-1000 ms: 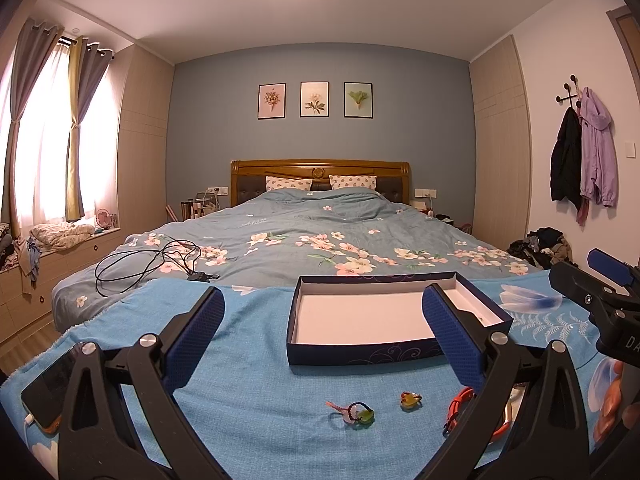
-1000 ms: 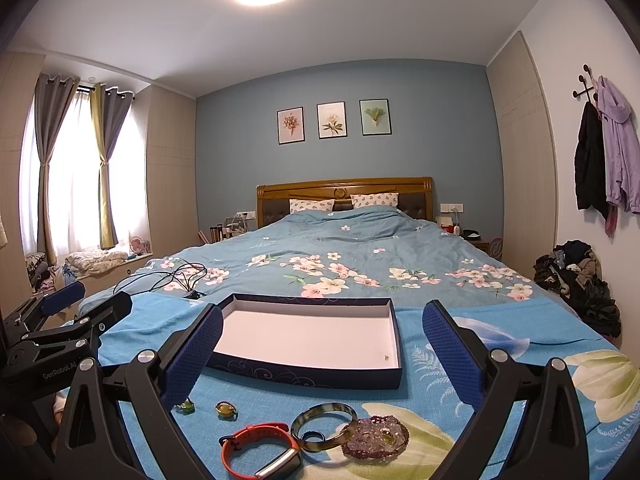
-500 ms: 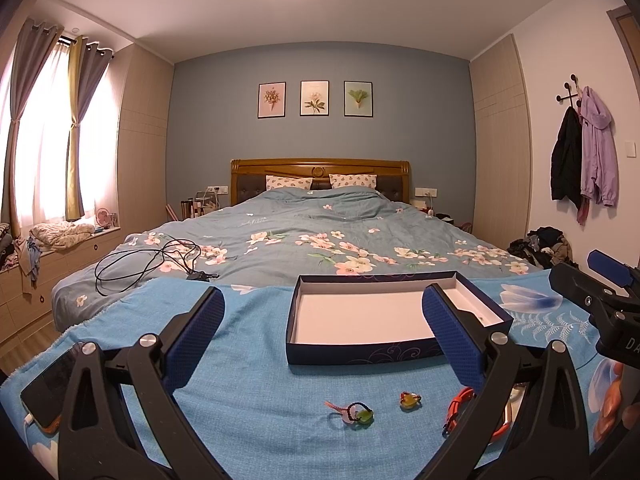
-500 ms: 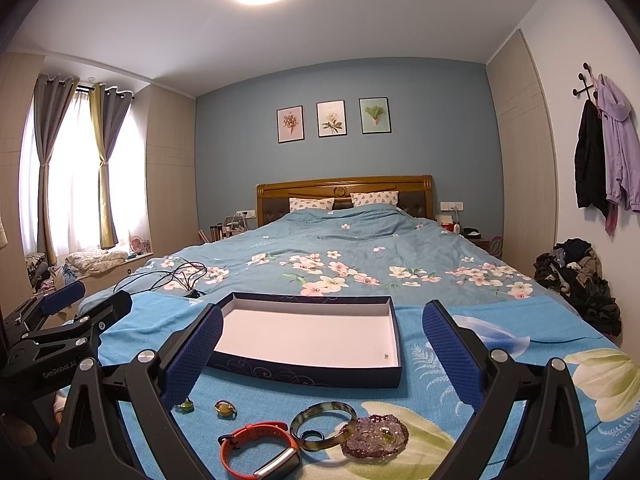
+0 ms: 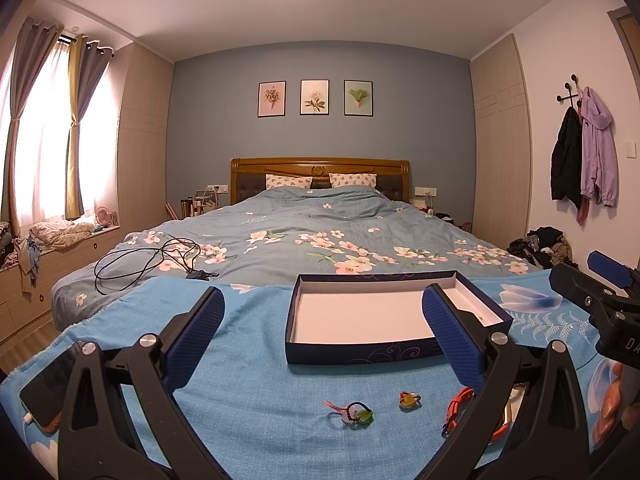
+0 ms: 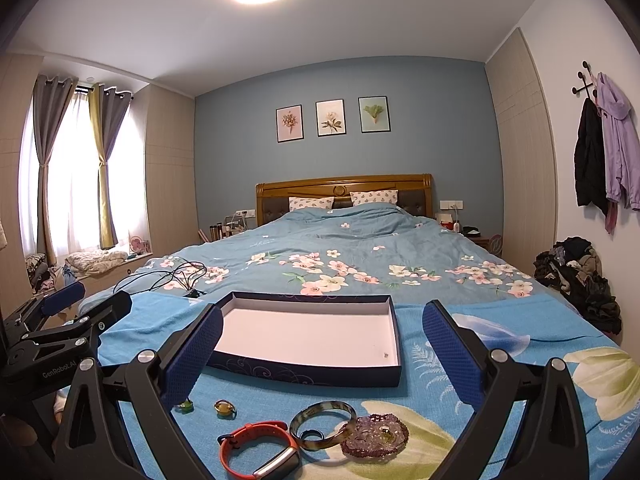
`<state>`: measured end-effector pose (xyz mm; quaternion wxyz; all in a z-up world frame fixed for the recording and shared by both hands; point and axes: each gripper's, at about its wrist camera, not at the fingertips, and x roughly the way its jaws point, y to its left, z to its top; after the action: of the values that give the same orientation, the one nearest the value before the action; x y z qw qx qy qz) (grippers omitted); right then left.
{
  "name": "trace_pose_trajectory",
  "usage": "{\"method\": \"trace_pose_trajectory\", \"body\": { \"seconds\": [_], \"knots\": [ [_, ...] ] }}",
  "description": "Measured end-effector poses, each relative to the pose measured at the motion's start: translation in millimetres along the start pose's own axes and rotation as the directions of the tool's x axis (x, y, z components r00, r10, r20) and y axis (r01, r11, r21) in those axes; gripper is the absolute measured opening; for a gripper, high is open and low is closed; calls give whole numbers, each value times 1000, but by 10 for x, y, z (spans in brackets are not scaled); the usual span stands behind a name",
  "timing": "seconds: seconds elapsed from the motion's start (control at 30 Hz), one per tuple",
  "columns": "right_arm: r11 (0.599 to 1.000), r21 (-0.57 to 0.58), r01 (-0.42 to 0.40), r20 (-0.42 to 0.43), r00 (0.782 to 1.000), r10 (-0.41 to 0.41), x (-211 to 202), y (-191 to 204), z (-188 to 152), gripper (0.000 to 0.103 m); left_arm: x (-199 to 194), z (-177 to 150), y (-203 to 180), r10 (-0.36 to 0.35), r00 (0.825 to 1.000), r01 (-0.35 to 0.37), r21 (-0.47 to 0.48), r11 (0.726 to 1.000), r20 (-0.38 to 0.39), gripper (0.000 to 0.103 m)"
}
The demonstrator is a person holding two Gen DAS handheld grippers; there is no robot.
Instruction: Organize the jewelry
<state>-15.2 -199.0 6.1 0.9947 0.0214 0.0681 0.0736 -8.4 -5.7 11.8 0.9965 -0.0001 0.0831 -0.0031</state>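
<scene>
So the navy box (image 6: 308,372) sits open in the middle of both views, on the blue cloth (image 5: 248,392) at the foot of the bed. White floor, basically bare; there's one tiny speck near its lower right corner in the right wrist view, too small to say what it is.

All the jewelry is still outside the box, lined up along the bottom of the frame. In the right wrist view: an orange band (image 6: 256,450) cut off by the bottom edge, a dark bangle (image 6: 322,428) overlapping a purple beaded piece (image 6: 374,436), and a small yellow ring (image 6: 225,408) further left. A greenish bit beside the left finger is half hidden. In the left wrist view a green trinket with a pink strap (image 5: 354,414) lies lower centre, too tangled to make out properly.

Right gripper (image 6: 320,344) has its jaws spread wide, nothing between them; the bangle lies below and between the fingers. Left gripper (image 5: 322,326) is the same, wide apart and holding nothing, with the trinket and ring low between its fingers.
</scene>
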Motion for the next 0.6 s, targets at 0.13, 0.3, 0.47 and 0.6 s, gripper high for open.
{"method": "trace_pose_trajectory", "body": {
  "seconds": [0.13, 0.3, 0.47, 0.6],
  "knots": [
    [1000, 0, 1, -1, 1000, -1, 2, -7, 6, 97, -5, -5, 9, -4, 1000, 4, -2, 1000, -2, 97],
    [1000, 0, 1, -3, 1000, -1, 1, 0, -5, 96, 14, -9, -2, -4, 1000, 4, -2, 1000, -6, 97],
    [1000, 0, 0, -7, 1000, 0, 3, -2, -3, 96, 33, -4, -5, -9, 1000, 9, -1, 1000, -14, 97],
    [1000, -8, -6, -36, 999, 6, 18, 1, -24, 96, 85, -17, -31, -26, 999, 26, 14, 1000, -43, 97]
  ]
}}
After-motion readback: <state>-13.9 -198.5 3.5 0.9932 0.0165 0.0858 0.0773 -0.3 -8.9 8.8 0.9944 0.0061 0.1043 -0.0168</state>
